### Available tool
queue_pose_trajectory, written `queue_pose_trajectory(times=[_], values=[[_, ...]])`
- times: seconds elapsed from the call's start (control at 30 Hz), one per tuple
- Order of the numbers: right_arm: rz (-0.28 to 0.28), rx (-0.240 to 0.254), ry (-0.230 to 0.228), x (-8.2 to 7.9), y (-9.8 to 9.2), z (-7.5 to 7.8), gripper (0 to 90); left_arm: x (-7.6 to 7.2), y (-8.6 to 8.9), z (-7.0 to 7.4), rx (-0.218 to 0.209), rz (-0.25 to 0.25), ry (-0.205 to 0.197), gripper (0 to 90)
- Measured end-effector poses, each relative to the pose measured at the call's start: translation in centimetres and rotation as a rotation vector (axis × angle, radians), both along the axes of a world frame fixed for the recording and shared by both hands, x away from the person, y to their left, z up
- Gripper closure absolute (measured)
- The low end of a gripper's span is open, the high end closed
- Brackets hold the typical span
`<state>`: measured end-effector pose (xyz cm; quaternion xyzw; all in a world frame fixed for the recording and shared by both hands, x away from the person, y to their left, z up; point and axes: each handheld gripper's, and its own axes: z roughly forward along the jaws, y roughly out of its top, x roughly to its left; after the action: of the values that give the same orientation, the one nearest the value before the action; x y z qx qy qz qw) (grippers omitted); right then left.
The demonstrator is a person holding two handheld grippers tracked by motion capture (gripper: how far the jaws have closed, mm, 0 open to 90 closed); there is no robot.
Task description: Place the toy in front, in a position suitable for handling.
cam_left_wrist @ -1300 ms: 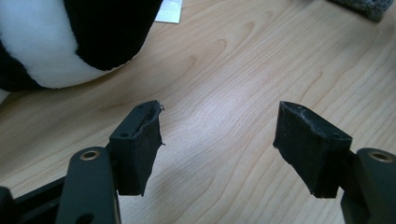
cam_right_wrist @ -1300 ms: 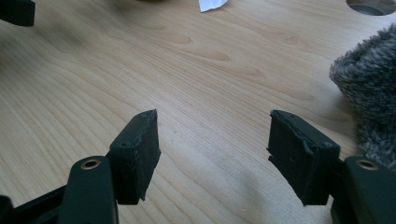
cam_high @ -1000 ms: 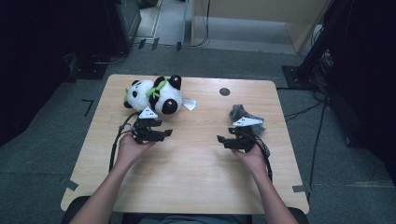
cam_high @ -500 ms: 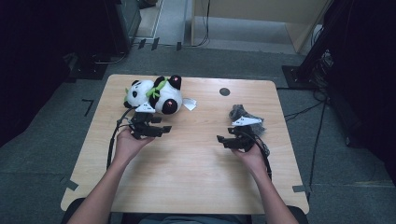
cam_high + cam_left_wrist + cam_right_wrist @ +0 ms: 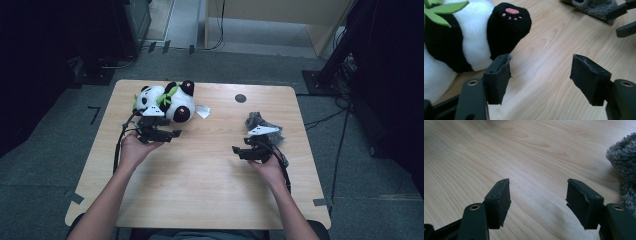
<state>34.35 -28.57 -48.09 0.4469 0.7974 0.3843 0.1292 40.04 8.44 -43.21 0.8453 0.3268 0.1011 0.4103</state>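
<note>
While my left claw (image 5: pixel 540 75) has just been opening with nothing in it beside the plush panda (image 5: pixel 167 100) on the table (image 5: pixel 200 175), my right claw (image 5: pixel 537 202) sits apart near the grey sock (image 5: pixel 260 121), so nothing's grabbed yet.

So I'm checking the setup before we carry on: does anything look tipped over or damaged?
The panda plush lies toppled on its side at the table's far left, one paw sole facing up. Both pad edges of the left hand-held gripper look ragged.
</note>
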Motion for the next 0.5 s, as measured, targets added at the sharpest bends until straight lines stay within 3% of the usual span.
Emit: queue_pose_trajectory(times=[0.2,0.37,0.5], values=[[0.002,-0.005,0.004,0.0,0.1,-0.1,36.3,0.5,0.1,0.3,-0.004,-0.01,0.019,34.6],[0.003,-0.005,0.006,0.0,0.1,-0.1,36.6,1.3,0.8,1.1,-0.003,0.008,-0.015,41.0],[0.008,-0.009,0.006,0.1,0.1,-0.1,36.7,2.2,1.3,1.5,-0.006,0.023,0.001,42.9]])
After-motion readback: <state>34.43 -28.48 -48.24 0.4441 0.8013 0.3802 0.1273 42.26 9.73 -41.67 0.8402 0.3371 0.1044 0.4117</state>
